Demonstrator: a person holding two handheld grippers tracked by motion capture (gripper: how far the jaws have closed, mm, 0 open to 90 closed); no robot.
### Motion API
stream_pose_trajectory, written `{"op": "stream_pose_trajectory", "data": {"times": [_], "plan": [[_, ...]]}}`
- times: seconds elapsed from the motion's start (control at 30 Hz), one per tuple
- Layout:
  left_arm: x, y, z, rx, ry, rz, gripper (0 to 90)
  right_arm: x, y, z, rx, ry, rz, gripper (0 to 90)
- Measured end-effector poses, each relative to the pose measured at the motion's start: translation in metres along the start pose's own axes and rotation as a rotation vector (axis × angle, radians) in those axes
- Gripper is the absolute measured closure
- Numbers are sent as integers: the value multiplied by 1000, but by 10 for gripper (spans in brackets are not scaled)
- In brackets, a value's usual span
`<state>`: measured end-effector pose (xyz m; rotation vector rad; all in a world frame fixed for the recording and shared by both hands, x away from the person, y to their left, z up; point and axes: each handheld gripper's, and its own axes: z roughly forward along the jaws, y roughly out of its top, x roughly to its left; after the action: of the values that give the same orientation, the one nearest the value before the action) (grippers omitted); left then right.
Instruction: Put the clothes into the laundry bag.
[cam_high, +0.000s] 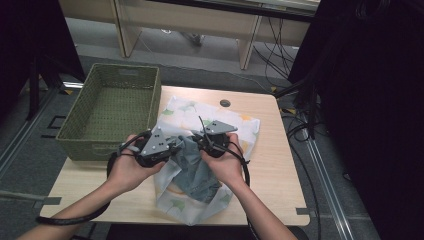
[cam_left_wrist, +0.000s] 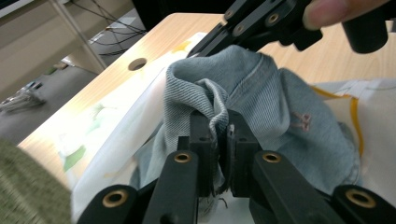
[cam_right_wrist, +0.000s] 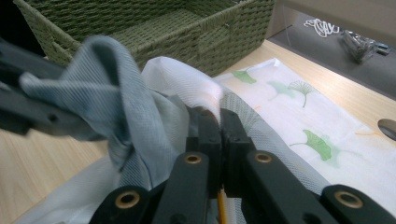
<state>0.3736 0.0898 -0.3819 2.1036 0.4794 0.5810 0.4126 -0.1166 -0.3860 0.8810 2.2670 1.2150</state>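
A blue-grey denim garment (cam_high: 197, 172) lies bunched on a white cloth (cam_high: 235, 125) printed with green leaves, at the middle of the table. My left gripper (cam_high: 176, 146) is shut on a raised fold of the denim (cam_left_wrist: 261, 93), with the fabric pinched between its pads (cam_left_wrist: 219, 121). My right gripper (cam_high: 201, 142) faces it closely from the right and is shut on an edge of the white cloth (cam_right_wrist: 299, 116), its tips (cam_right_wrist: 219, 114) buried in the fabric. In the right gripper view the lifted denim (cam_right_wrist: 112, 84) hangs at the left from the left gripper's dark jaws (cam_right_wrist: 28, 112).
A green woven basket (cam_high: 85, 150) stands at the table's back left corner, close behind the hands (cam_right_wrist: 187, 28). The wooden tabletop (cam_high: 270, 170) has a round cable hole (cam_high: 225, 103) at the back. Cables trail from both grippers towards the front edge.
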Motion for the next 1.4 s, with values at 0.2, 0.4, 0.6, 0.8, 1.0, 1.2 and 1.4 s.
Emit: {"op": "stream_pose_trajectory", "data": {"times": [0.2,0.4,0.6,0.8,1.0,1.2,1.4], "plan": [[-9,2,27,36,-38,36,827,1,1,-1,-4,5,-3,899],[-10,-2,49,45,-53,36,825,0,0,-2,-2,0,5,900],[-9,-12,68,50,-78,-4,820,0,0,-2,-1,2,14,899],[-9,-20,82,64,-81,-6,815,-2,-1,-1,3,1,11,899],[-9,-26,93,83,-83,-4,810,-3,-3,0,13,-6,37,899],[-11,-28,96,85,-84,4,795,-6,-4,0,12,-8,33,899],[-14,-26,87,84,-108,30,649,-6,-4,-1,17,-9,43,899]]}}
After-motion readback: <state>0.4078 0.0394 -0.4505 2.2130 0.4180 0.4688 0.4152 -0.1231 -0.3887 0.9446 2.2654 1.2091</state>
